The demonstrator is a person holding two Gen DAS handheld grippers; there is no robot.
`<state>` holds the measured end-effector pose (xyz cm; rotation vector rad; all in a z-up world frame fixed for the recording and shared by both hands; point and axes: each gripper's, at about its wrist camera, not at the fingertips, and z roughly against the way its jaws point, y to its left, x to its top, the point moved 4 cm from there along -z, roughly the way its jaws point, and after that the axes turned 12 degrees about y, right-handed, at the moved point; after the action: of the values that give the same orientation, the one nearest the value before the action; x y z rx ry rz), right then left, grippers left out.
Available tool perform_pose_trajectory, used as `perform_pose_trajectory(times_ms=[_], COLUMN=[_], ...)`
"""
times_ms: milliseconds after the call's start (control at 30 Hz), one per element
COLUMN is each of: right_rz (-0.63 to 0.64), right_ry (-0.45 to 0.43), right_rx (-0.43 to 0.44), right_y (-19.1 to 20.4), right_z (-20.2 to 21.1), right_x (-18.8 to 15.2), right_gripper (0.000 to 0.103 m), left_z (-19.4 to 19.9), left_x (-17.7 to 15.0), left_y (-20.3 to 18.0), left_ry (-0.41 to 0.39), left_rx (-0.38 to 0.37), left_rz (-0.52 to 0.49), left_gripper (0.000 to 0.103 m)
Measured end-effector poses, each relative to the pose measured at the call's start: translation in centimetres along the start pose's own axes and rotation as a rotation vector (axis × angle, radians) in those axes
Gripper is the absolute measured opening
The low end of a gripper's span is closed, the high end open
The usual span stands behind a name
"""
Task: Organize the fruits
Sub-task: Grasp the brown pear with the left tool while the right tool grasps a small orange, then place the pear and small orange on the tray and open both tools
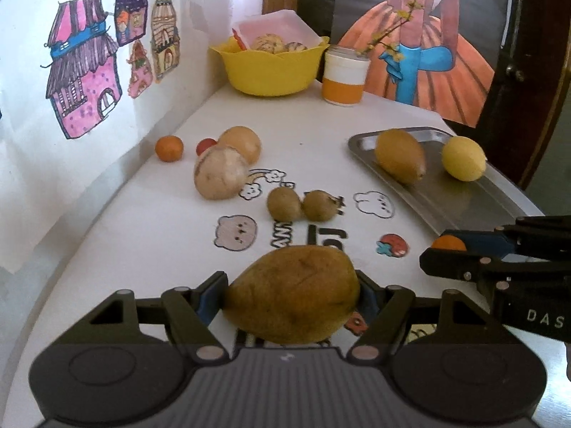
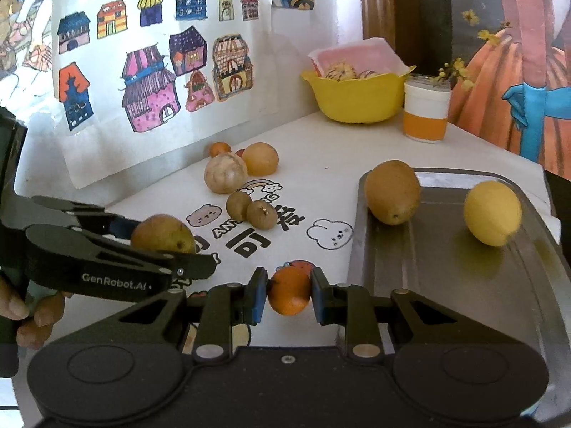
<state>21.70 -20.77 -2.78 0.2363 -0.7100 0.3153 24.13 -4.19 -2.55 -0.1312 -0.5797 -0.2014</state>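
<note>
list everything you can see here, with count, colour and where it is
metal tray: 1, grey, right side of the table
fruits on tray: 2, a brown one and a yellow one, apart
loose fruits on table: 6, small orange, small red, tan-orange round, pale beige round, two small brown ones touching
yellow bowl: 1, back of table, holds a pink-white box with food
cup: 1, white and orange, beside the bowl
table: 1, white, cartoon stickers
house drawings: many, coloured, on the wall
left tool: black, shut on large brown fruit
right tool: black, shut on small orange fruit
hand: 1, holding the left tool
</note>
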Motion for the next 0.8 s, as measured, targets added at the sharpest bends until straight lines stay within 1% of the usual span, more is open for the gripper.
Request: perform_pose_trajectory(times_ms=[133,367,500,667,800], right_rz=[-0.016,-0.072,-0.106,-0.127,-0.156], right_ry=[-0.027,-0.075,-0.111,-0.132,-0.125], right_rx=[-0.012,-0.038,-0.094,-0.194,-0.217], right_y=[-0.7,-3.5,-6.2,-9.5,-11.5], right_z=[1.4,3.4,4.3,4.4,3.8], right_x=[-0.5,-1.4,-1.9,-3.0,-3.8], right_gripper=[0.028,0.028,0.028,0.028,0.028], left_z=[0.8,1.7,1.1,-0.6,-2.1], left_x=[0.2,2.4,4.3,6.2,7.0], left_y=[-1.1,-4.3,-6.5,-9.3,-11.4], left_ry=[-0.020,-0.071,-0.086,-0.093,-0.082], left_rx=[-0.006,-0.053,-0.104,-0.153,-0.167], left_rz=[-0.009,-0.015,0.004,0.013,-0.005], left_gripper=[0.076,0.077,0.077,0.077,0.077])
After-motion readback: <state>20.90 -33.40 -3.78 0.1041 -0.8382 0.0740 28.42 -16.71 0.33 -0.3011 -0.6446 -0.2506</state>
